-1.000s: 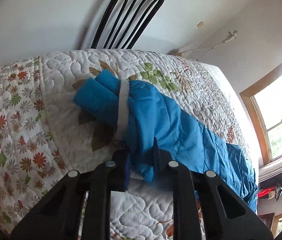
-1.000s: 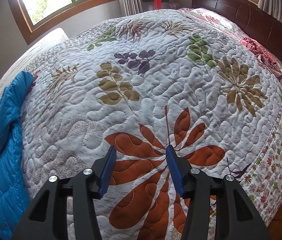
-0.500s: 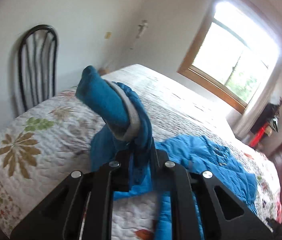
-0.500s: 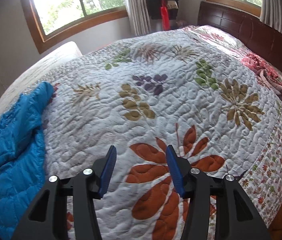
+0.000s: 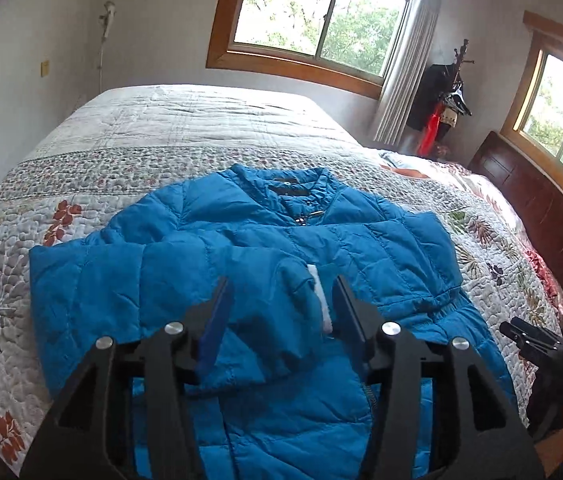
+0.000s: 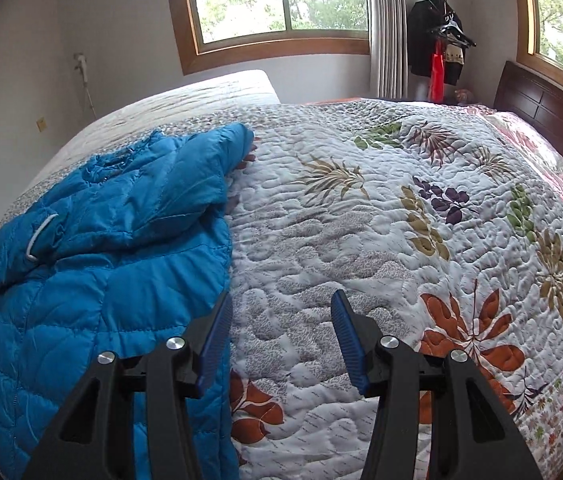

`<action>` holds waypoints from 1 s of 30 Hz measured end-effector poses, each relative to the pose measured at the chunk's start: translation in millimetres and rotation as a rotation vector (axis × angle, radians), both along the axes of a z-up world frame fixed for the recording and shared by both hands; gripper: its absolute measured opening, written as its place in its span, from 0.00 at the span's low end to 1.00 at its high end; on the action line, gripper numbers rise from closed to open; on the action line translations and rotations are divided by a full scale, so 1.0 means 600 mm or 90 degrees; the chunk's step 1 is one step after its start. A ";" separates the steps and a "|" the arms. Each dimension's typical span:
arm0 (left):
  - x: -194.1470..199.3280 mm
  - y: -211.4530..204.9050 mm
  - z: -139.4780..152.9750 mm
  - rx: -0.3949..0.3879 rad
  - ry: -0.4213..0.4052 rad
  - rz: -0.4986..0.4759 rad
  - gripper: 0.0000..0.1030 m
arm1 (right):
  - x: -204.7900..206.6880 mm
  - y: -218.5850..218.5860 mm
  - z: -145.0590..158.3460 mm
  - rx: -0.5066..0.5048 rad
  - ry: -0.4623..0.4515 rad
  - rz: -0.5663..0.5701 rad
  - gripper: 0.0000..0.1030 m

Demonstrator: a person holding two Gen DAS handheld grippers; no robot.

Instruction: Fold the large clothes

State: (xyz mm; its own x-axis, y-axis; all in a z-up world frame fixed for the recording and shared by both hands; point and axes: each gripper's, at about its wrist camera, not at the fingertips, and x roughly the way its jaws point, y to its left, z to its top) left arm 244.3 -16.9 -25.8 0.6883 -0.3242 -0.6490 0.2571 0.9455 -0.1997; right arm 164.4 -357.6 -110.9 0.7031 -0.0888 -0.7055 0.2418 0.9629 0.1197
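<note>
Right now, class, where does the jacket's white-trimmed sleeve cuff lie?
In the left wrist view, the sleeve cuff lies folded across the chest of the blue puffer jacket, between the opening jaws of the left gripper, below the collar.

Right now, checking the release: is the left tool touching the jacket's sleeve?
Cannot tell. In the left wrist view the opening left tool straddles the sleeve; contact isn't plain.

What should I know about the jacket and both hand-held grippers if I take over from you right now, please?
Left hand-held gripper: jaws opening, letting go of the sleeve cuff, which lies between them, untouched by the pads.
Right hand-held gripper: open, empty, over the bare quilt beside the jacket's edge.
Blue puffer jacket: front up on the bed, collar away from you.
Done: one sleeve folded across the chest.
Left: the other sleeve, apparently tucked at the far side, then fold the body.
</note>
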 end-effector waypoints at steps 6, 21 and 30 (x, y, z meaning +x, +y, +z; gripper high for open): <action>0.011 0.086 -0.031 0.056 0.042 0.089 0.51 | 0.018 0.044 0.015 0.008 0.009 0.065 0.50; 0.044 0.137 -0.099 0.073 0.105 0.114 0.56 | 0.206 0.251 0.057 0.067 0.124 0.281 0.50; 0.049 0.155 -0.089 0.092 0.101 0.153 0.61 | 0.292 0.349 0.026 0.080 0.188 0.306 0.59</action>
